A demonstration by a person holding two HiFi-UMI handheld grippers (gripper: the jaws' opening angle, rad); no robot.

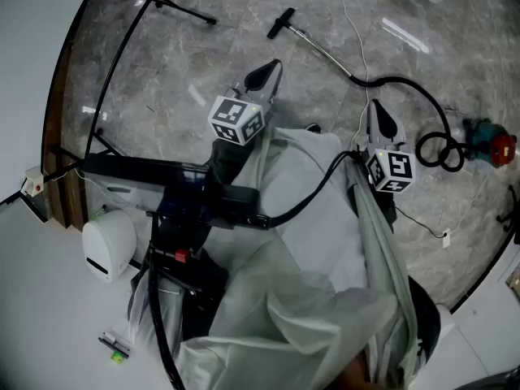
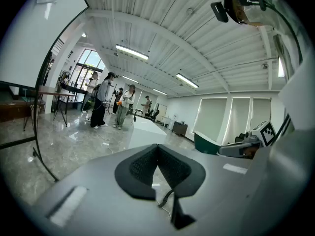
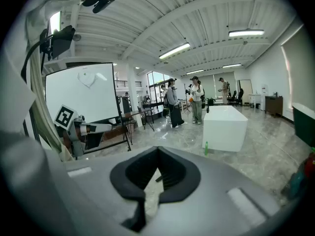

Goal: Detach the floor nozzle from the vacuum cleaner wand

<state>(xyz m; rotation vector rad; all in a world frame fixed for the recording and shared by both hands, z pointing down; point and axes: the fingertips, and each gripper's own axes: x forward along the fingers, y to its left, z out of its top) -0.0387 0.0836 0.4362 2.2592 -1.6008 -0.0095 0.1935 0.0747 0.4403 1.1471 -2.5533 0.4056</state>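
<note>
Currently listed: floor nozzle (image 1: 280, 23), black, T-shaped, seemingly hard plastic, laid on the grey marbled floor (image 1: 227, 47) at the far side and joined to a slim, metal-looking wand (image 1: 321, 51). Both are judged light and rigid. The wand is best steadied near the joint, the nozzle taken at its neck. Left gripper (image 1: 266, 73) and right gripper (image 1: 379, 120) are held pressed together, with nothing between.

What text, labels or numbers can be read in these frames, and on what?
No readable words or numbers in any view.
Cubes on the left gripper and right gripper: black-and-white square marker patterns only, no letters.
The white device at lower left of the head view: any print too small to read.
</note>
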